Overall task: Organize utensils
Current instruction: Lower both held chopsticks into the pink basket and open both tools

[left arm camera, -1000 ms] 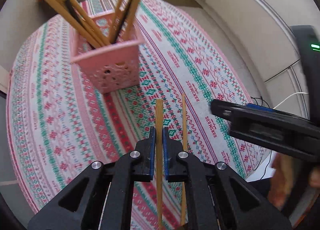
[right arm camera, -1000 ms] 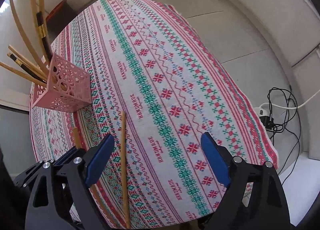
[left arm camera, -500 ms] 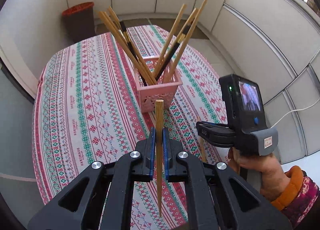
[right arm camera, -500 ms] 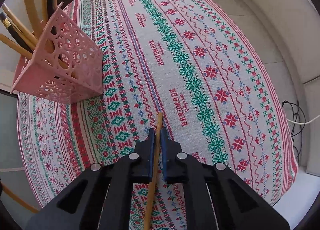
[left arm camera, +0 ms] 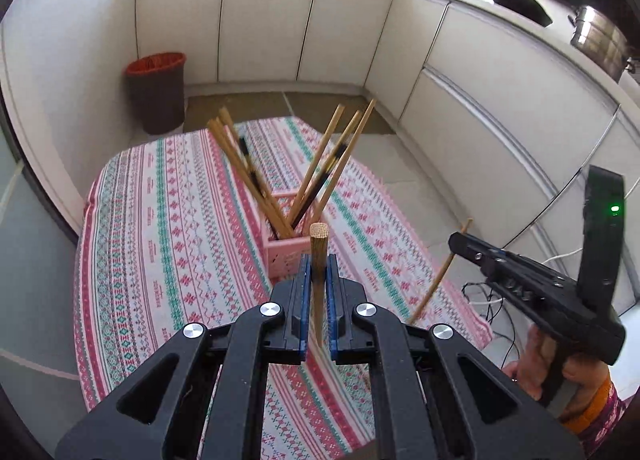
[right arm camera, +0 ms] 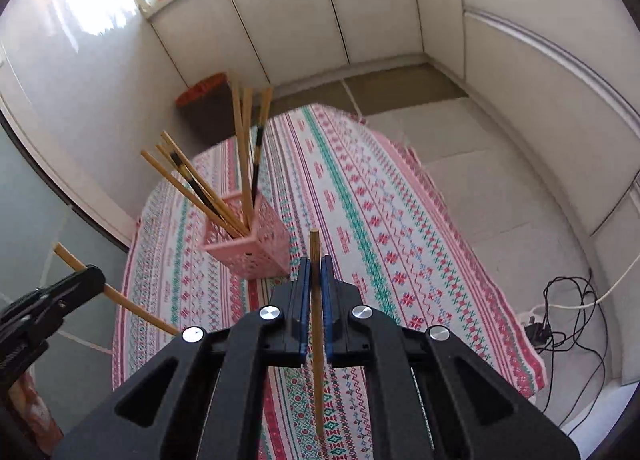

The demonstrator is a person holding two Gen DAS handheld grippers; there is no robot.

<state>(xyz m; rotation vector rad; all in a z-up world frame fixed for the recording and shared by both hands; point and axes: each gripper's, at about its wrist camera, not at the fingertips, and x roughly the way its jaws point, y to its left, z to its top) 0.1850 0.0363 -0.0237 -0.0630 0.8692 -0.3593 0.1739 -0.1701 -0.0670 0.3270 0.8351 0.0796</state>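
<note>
Two plain wooden chopsticks, one clamped in my left gripper point(left arm camera: 319, 280), one in my right gripper point(right arm camera: 315, 280); pink basket point(right arm camera: 256, 248) holds more.

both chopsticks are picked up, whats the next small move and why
Probably carry the left hand-held gripper forward over the pink basket and tip its chopstick in. Both grippers are shut on a chopstick above the tablecloth, and the basket, already holding the others, sits just ahead.
</note>
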